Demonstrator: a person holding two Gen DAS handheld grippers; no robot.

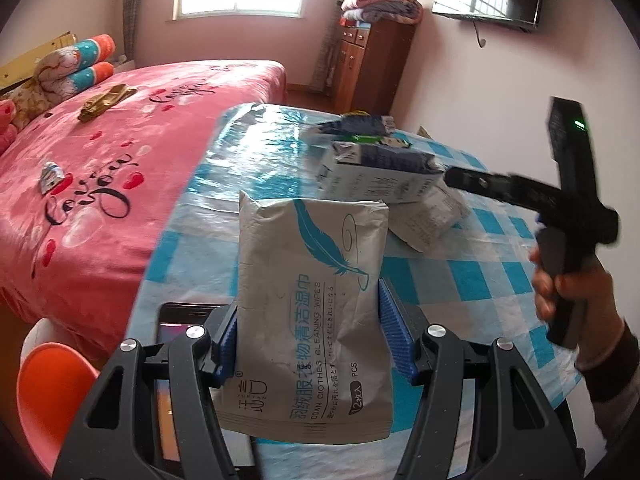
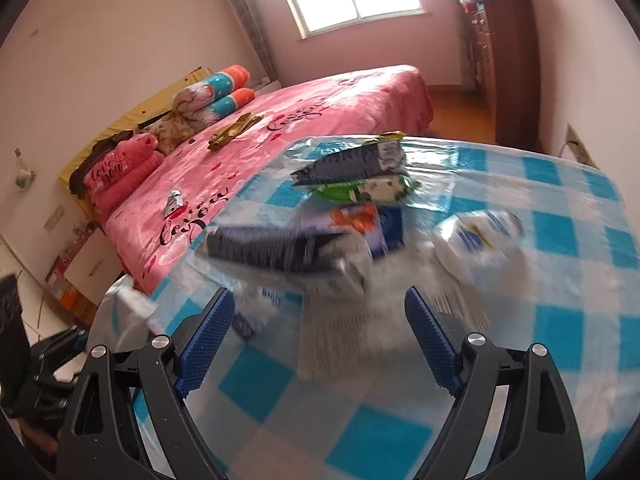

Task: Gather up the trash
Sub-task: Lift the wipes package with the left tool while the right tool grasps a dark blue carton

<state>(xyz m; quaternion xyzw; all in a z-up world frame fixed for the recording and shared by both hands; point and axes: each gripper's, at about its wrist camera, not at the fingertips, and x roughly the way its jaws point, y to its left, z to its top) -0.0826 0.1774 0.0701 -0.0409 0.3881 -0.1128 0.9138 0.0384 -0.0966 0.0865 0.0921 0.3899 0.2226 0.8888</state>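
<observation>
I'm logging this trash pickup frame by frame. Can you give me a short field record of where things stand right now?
left gripper: shut on the wet wipes pack, held upright above the table
right gripper: open, empty, pointed at the wrappers
table: blue-and-white checked cover
trash on table: dark blue carton, green-and-white packet, white pouch, several wrappers piled together
bed: pink cover, small crumpled wrapper and gold wrapper lying on it
image quality: right wrist view blurred near the grippers
</observation>
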